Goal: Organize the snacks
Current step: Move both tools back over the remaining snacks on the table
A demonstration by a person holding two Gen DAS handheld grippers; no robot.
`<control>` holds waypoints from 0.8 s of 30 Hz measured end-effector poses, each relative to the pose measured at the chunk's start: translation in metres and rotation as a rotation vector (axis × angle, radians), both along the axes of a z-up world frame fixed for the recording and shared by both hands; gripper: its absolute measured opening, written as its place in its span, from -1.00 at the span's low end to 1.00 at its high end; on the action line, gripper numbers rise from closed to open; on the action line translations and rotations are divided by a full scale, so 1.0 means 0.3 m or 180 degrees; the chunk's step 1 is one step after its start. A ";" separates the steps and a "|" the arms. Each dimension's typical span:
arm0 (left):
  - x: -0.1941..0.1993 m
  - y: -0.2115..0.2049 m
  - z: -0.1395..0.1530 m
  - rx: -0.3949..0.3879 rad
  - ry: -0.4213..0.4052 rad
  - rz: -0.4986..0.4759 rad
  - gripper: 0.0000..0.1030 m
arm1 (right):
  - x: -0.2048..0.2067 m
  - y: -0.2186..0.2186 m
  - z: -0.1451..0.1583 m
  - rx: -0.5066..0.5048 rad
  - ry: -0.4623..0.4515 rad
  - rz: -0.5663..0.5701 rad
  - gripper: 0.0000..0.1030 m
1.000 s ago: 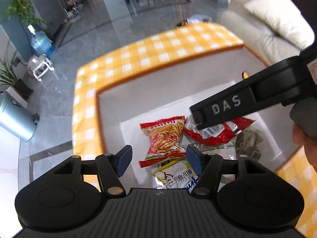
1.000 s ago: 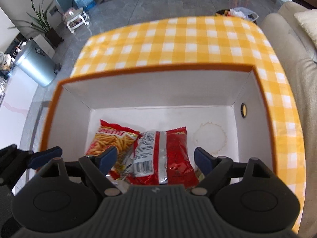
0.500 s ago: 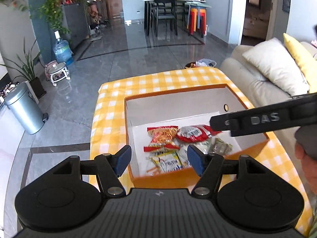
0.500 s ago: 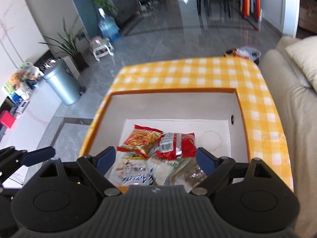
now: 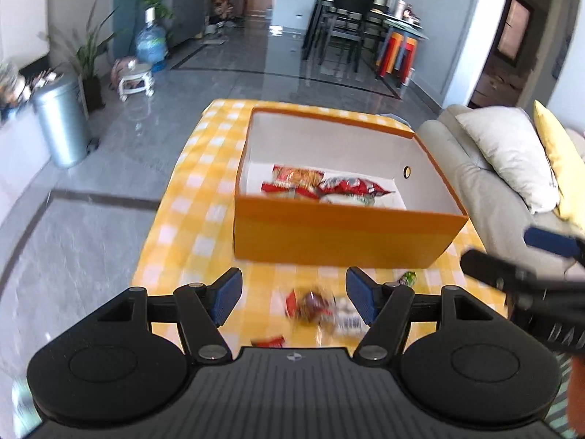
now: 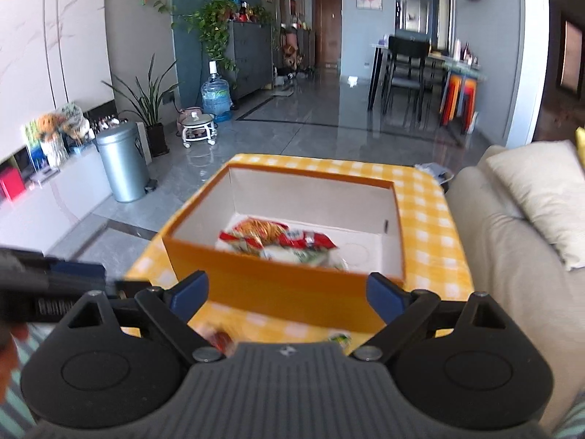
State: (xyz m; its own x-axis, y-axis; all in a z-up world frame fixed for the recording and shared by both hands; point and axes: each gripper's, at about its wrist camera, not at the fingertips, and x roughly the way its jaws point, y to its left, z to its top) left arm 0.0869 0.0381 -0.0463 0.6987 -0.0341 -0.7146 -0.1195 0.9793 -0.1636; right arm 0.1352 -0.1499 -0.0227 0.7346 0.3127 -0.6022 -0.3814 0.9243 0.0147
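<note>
An orange box (image 5: 340, 236) (image 6: 278, 289) with white inner walls stands on a yellow checked tablecloth (image 5: 190, 197). Several snack packets (image 5: 321, 184) (image 6: 278, 237) lie inside it, red ones on top. More packets lie loose on the cloth in front of the box: a blurred red and brown packet (image 5: 310, 305), a white one (image 5: 347, 320) and a small green one (image 5: 408, 277). My left gripper (image 5: 294, 294) hangs open over these loose packets with nothing between its fingers. My right gripper (image 6: 289, 294) is empty, its jaws opening, in front of the box's near wall.
A beige sofa (image 5: 486, 190) with cushions runs along the table's right side. A metal bin (image 6: 122, 162), potted plants, a water bottle (image 6: 216, 100) and a small stool stand on the grey floor to the left. A dining table with chairs (image 6: 406, 64) is far back.
Both grippers have drawn back and up from inside the box to in front of it. The box's near wall and the loose packets on the cloth have come into view.
</note>
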 end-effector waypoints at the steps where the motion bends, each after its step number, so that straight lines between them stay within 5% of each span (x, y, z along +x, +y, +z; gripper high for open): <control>1: -0.017 -0.004 -0.008 -0.0059 -0.0007 0.0005 0.48 | -0.028 -0.005 -0.019 -0.0067 -0.0039 -0.0022 0.75; 12: -0.085 -0.091 -0.160 0.0044 0.0465 -0.0005 0.49 | -0.173 -0.081 -0.212 -0.0500 -0.0263 -0.0064 0.75; 24: -0.097 -0.109 -0.305 0.0038 0.0829 -0.0012 0.49 | -0.173 -0.041 -0.417 -0.0729 0.0358 0.0335 0.70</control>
